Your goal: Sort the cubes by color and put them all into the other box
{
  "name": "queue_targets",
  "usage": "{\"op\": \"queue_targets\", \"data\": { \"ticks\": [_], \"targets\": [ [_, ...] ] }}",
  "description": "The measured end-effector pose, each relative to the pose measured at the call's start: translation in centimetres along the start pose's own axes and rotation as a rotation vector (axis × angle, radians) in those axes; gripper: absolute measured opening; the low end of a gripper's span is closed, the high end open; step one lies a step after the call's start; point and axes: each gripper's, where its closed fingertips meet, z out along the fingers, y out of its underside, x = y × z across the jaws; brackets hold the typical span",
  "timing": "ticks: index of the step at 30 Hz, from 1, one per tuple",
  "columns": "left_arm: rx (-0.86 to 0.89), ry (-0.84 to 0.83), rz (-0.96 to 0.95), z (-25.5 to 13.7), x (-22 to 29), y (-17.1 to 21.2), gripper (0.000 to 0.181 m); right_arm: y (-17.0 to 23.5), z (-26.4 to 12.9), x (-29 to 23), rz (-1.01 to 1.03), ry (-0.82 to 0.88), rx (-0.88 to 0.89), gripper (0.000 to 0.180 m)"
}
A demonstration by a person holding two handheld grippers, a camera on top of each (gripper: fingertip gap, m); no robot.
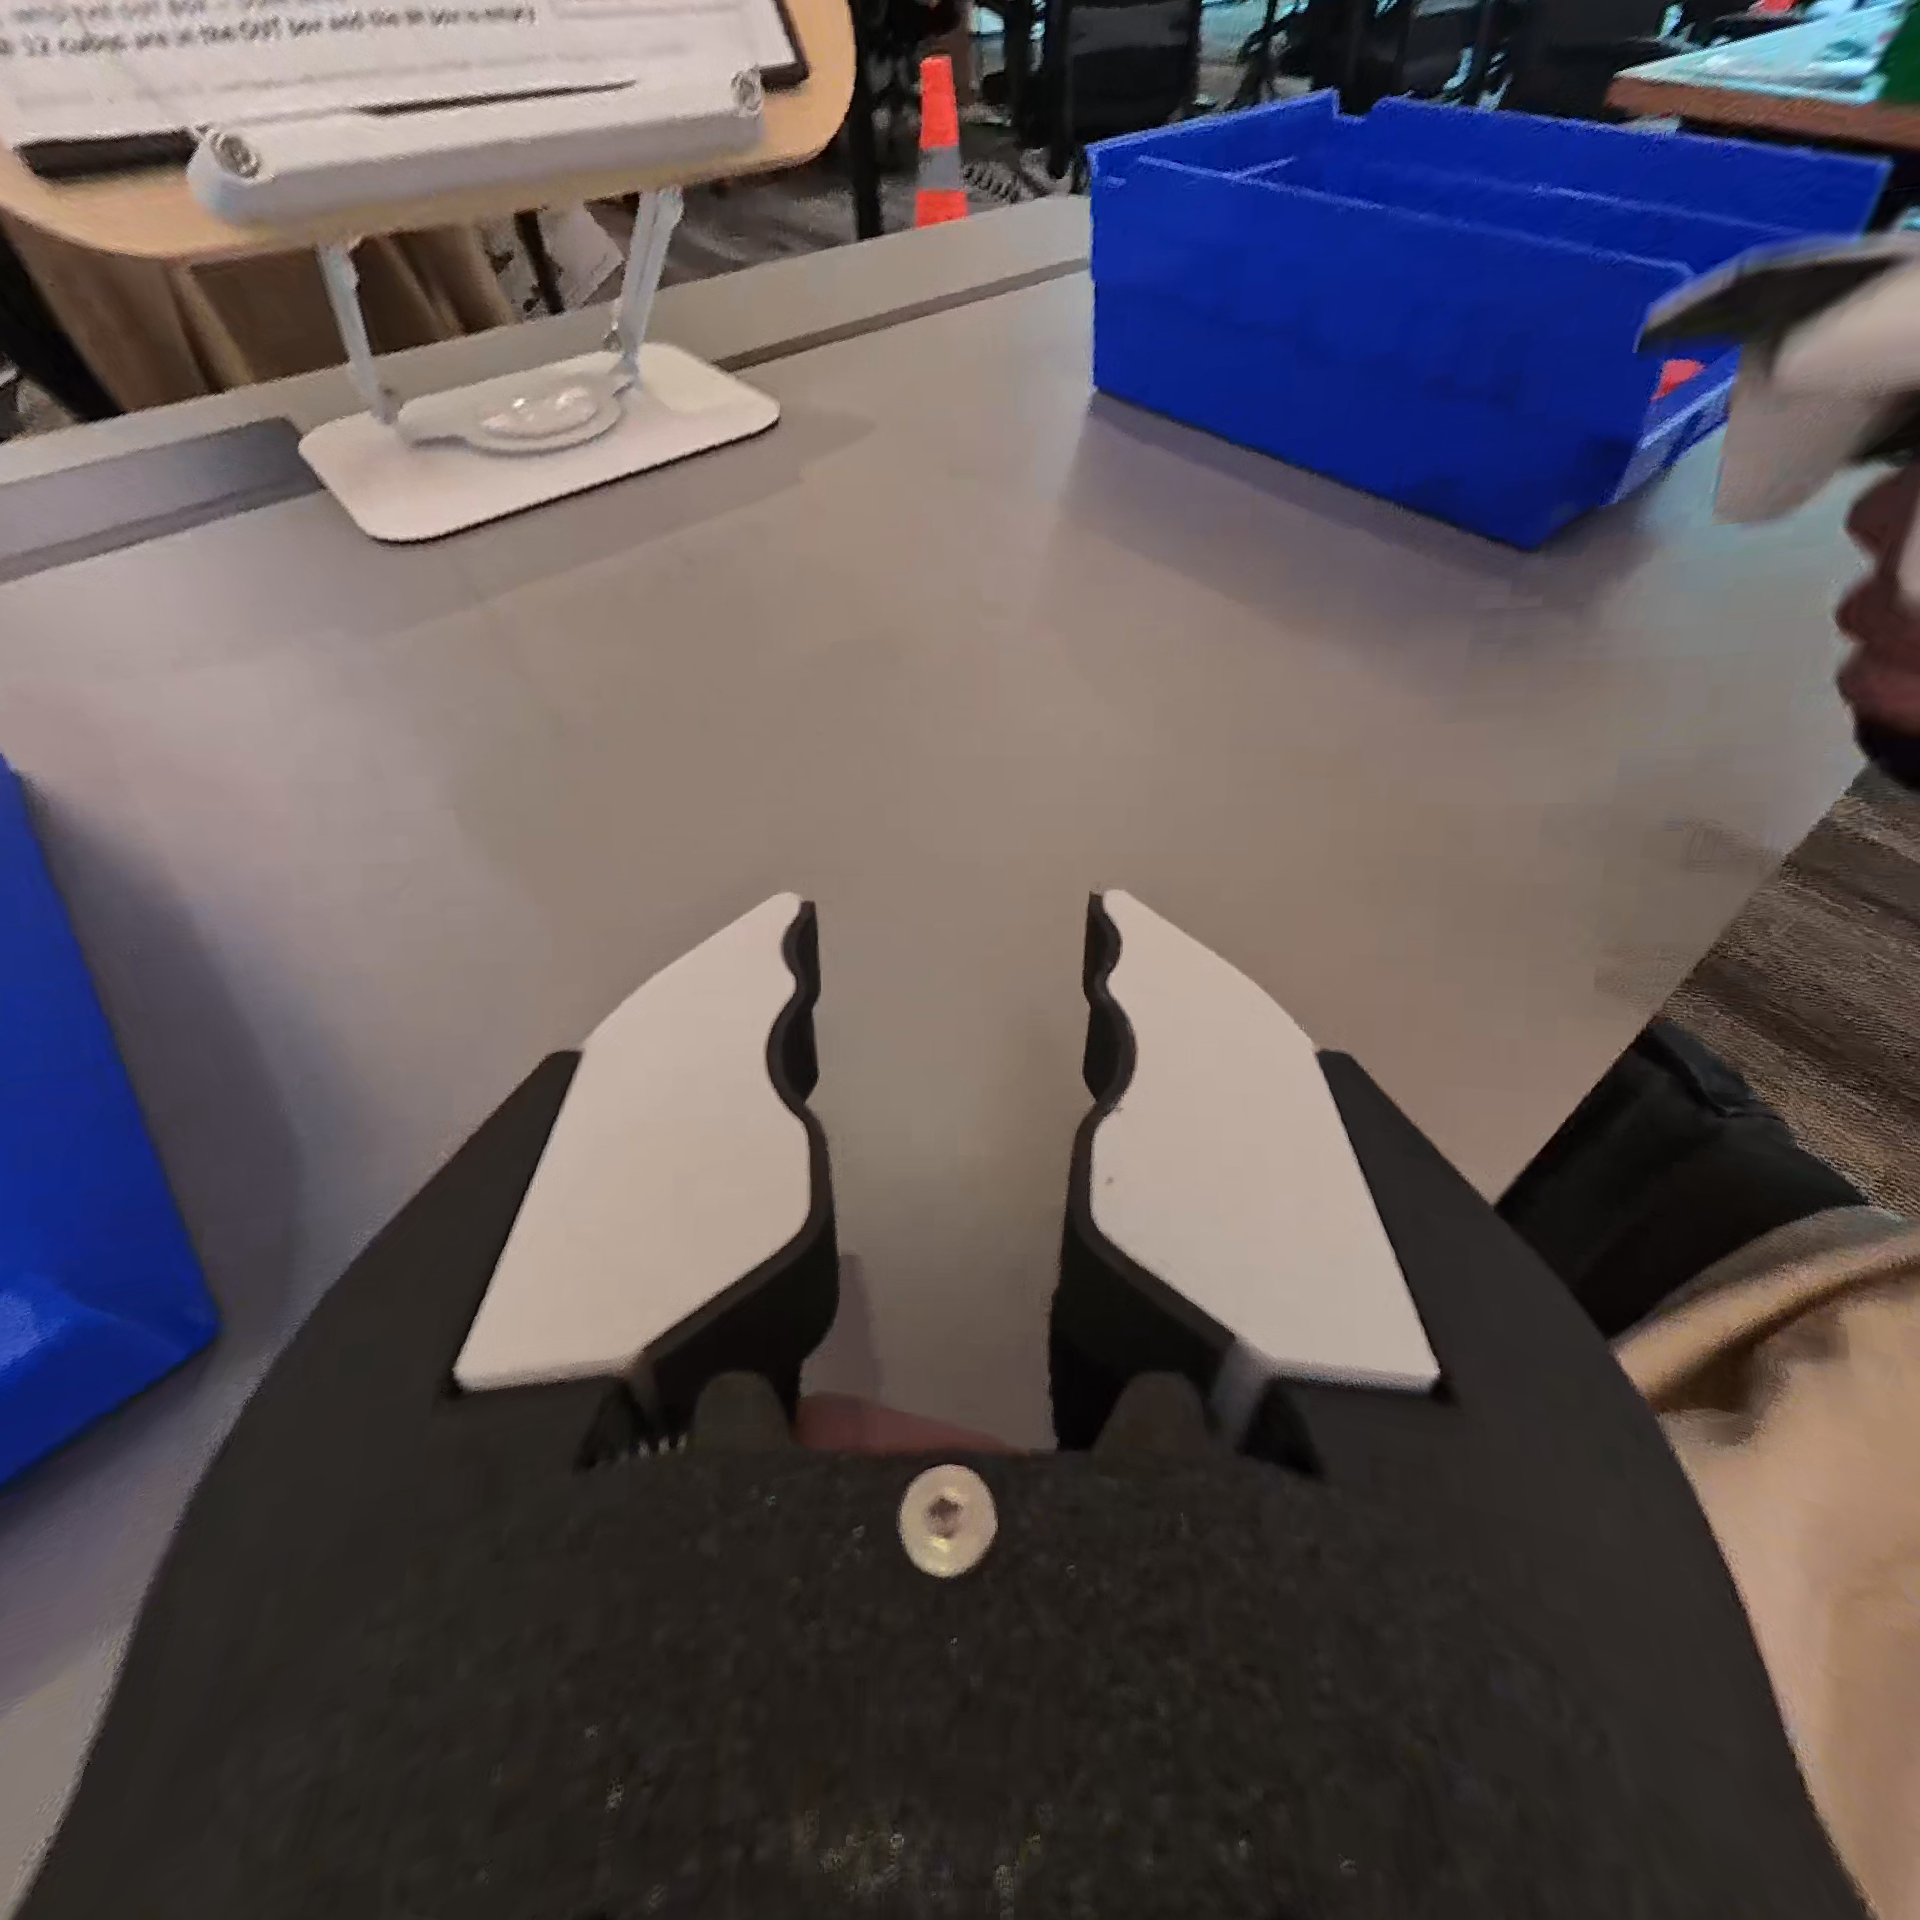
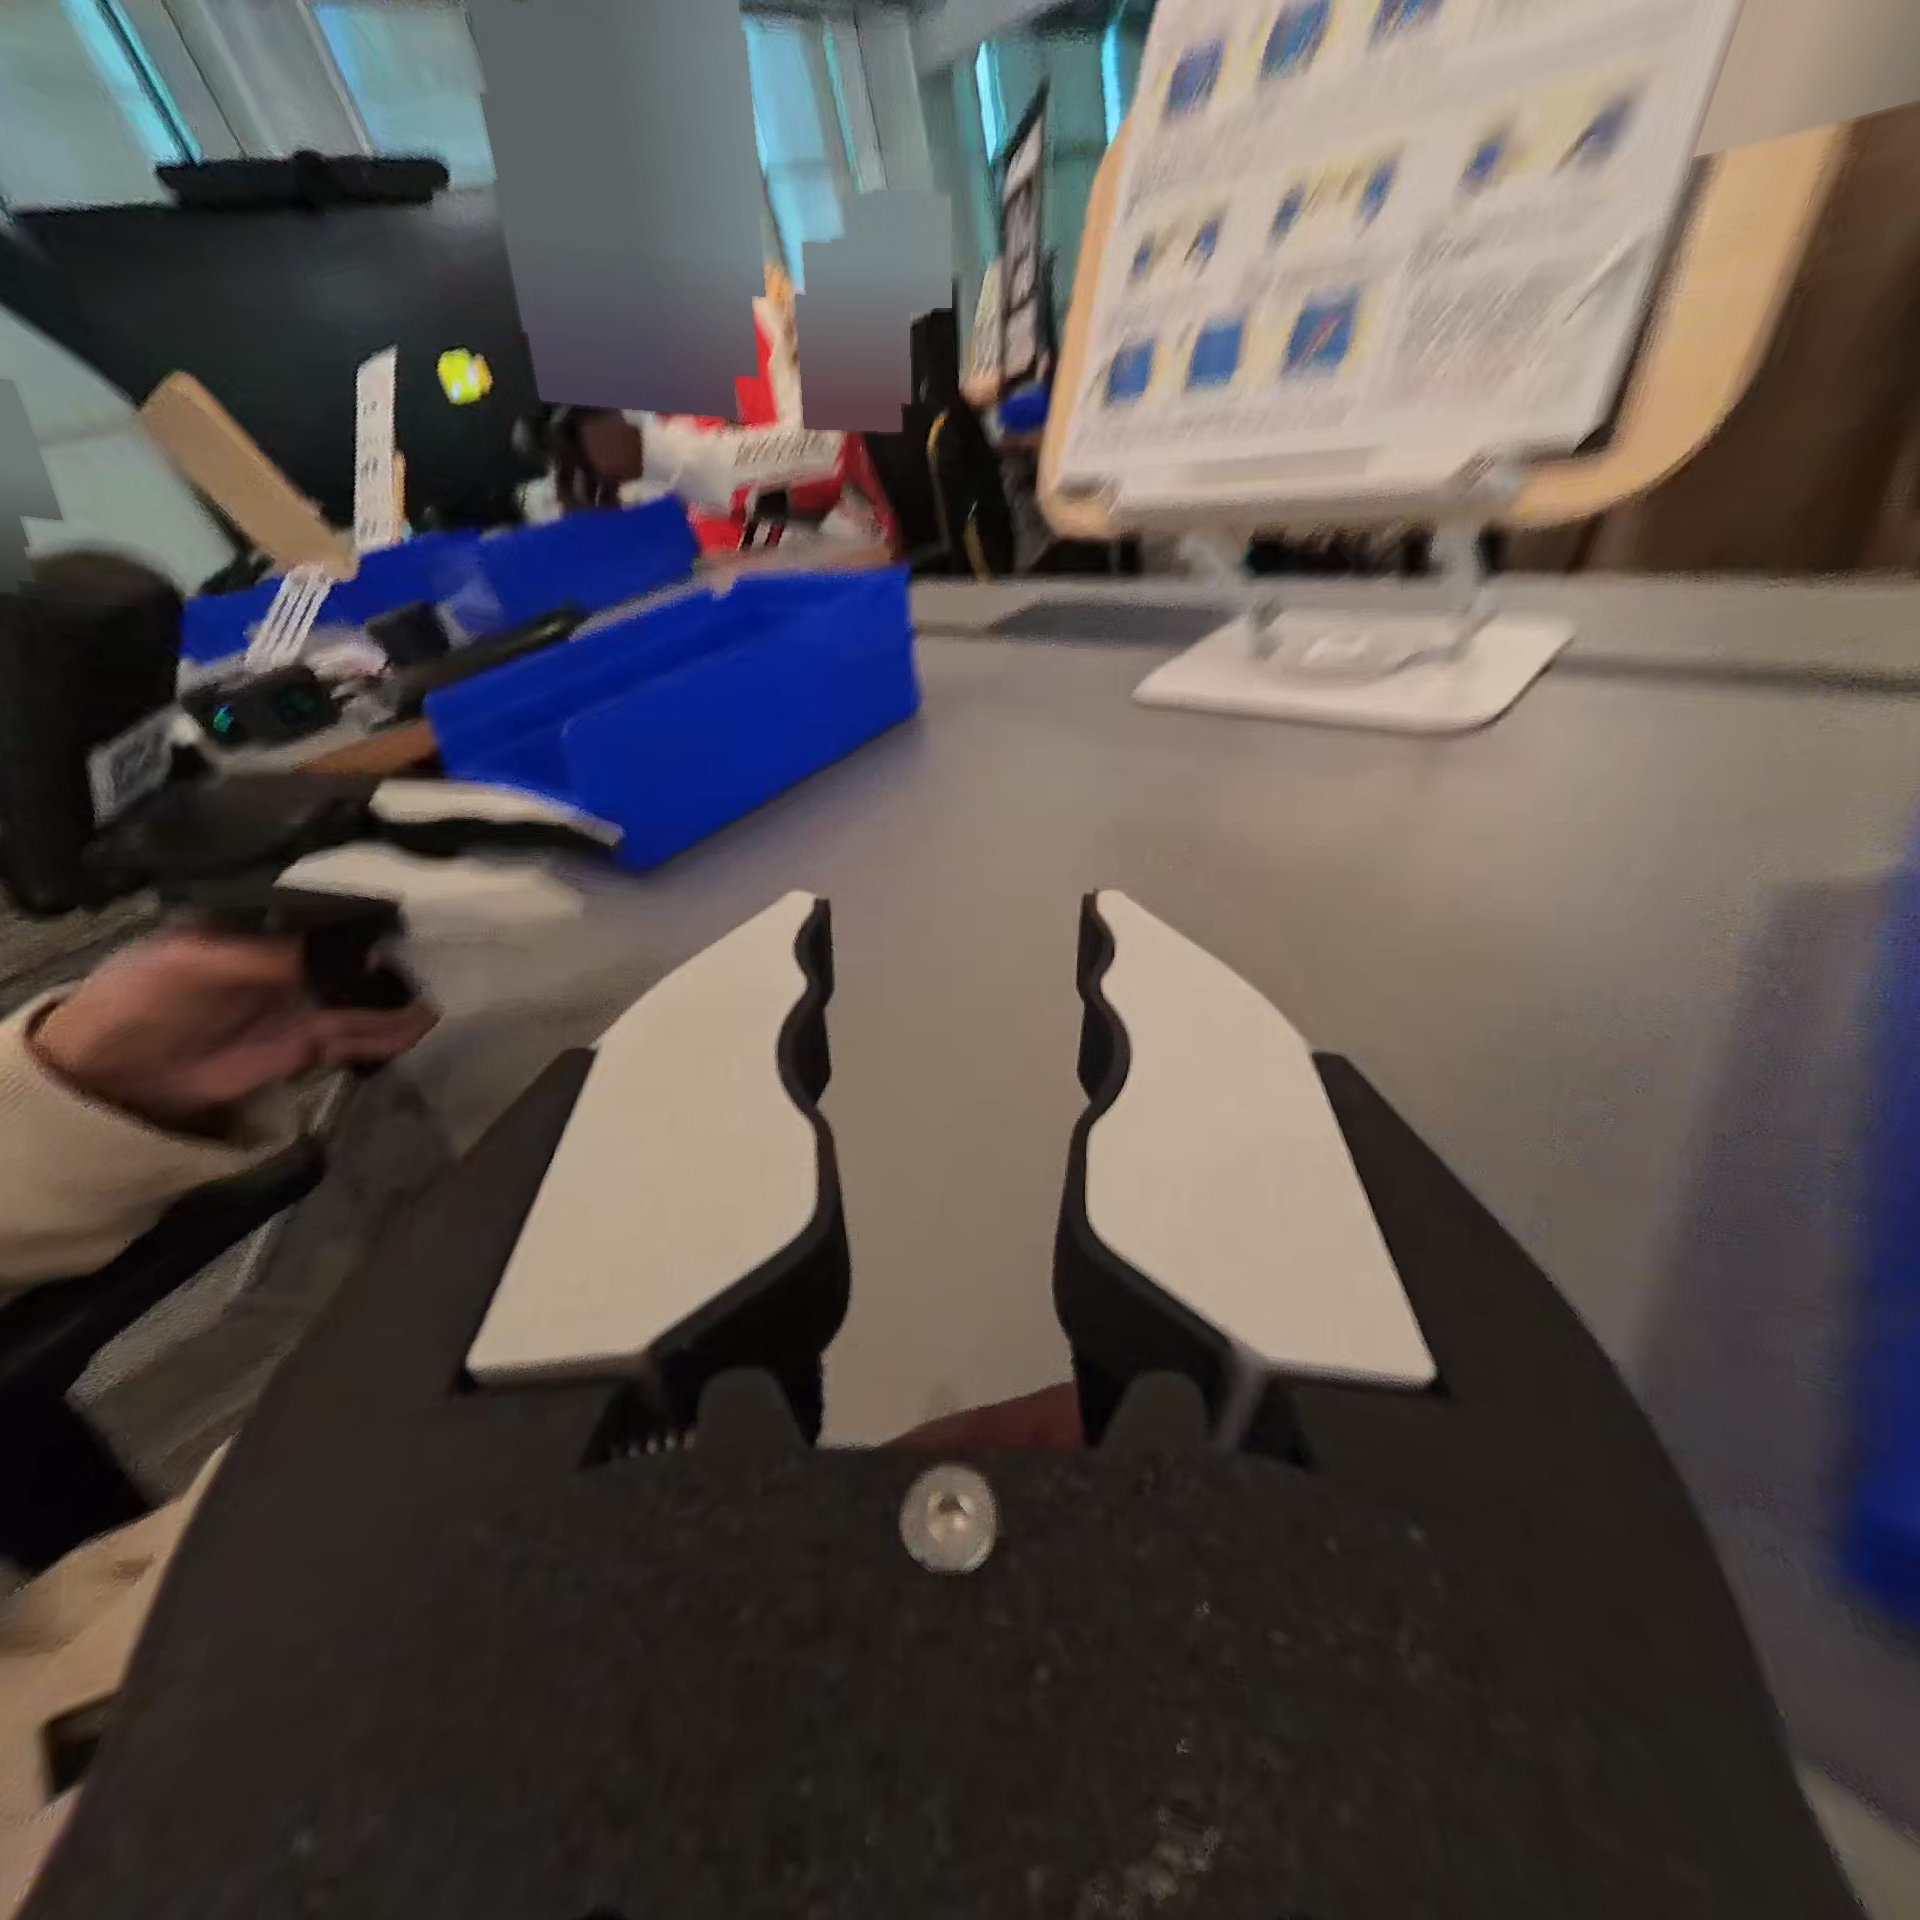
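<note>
- The left gripper [image 1: 951, 914] hovers over the bare grey counter [image 1: 935, 675], its white-faced fingers [image 1: 665, 1132] parted with a clear gap between them and nothing held.
- The right gripper [image 2: 954, 914] hangs low over the same counter [image 2: 1299, 935], its fingers [image 2: 675, 1143] spread about as wide and also empty.
- In the left wrist view, a blue box [image 1: 1382, 343] with inner dividers stands on the far right part of the counter; a small patch of red, perhaps a cube [image 1: 1678, 376], shows at its near right corner, too hidden to be sure.
- A second blue box [image 1: 73, 1143] shows only as a slanted wall at the left edge of that view, well apart from the first.
- In the right wrist view, the second box [image 2: 686, 717] sits at the counter's left edge, and a blurred blue mass [image 2: 1886, 1226] fills the right edge, close to the camera.
- No cubes can be made out clearly in either view.
- A white stand [image 1: 540, 436] holding a printed sheet [image 2: 1382, 239] rests at the back of the counter, between the two boxes.
- A hand [image 2: 208, 1029] in a cream sleeve grips the other gripper at the left of the right wrist view, blurred.
- An orange cone [image 1: 940, 140] stands on the floor beyond the counter.
</note>
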Motion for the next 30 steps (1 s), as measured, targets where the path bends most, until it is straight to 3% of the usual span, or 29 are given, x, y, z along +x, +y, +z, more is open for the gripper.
{"op": "queue_targets", "data": {
  "ticks": [5,12,14,17,20,24,30],
  "targets": [
    [-0.05,-0.034,-0.018,-0.1,-0.5,1.1,0.052,6.1,2.4,-3.2,-0.005,-0.064,-0.191,0.047],
    [-0.083,-0.08,0.019,-4.1,-3.9,-0.1,0.045,6.8,2.7,-3.7,0.014,-0.102,-0.22,0.045],
    [-0.191,-0.135,0.09,-6.2,-8.0,-0.7,0.043,6.5,2.6,-3.8,-0.007,-0.107,-0.21,0.045],
    [-0.484,-0.146,0.387,-7.9,-15.0,-0.2,0.046,6.6,2.6,-3.9,-0.036,-0.117,-0.213,0.044],
    [-0.71,0.01,0.614,-7.6,-20.2,1.2,0.044,6.8,2.8,-4.2,-0.036,-0.143,-0.226,0.043],
    [-0.99,0.219,0.535,-6.5,-24.3,4.8,0.046,6.7,2.6,-4.1,-0.056,-0.14,-0.225,0.042],
    [-1.084,0.361,0.546,-4.2,-25.4,7.9,0.045,6.8,2.1,-3.6,-0.065,-0.116,-0.228,0.042]
  ]
}}
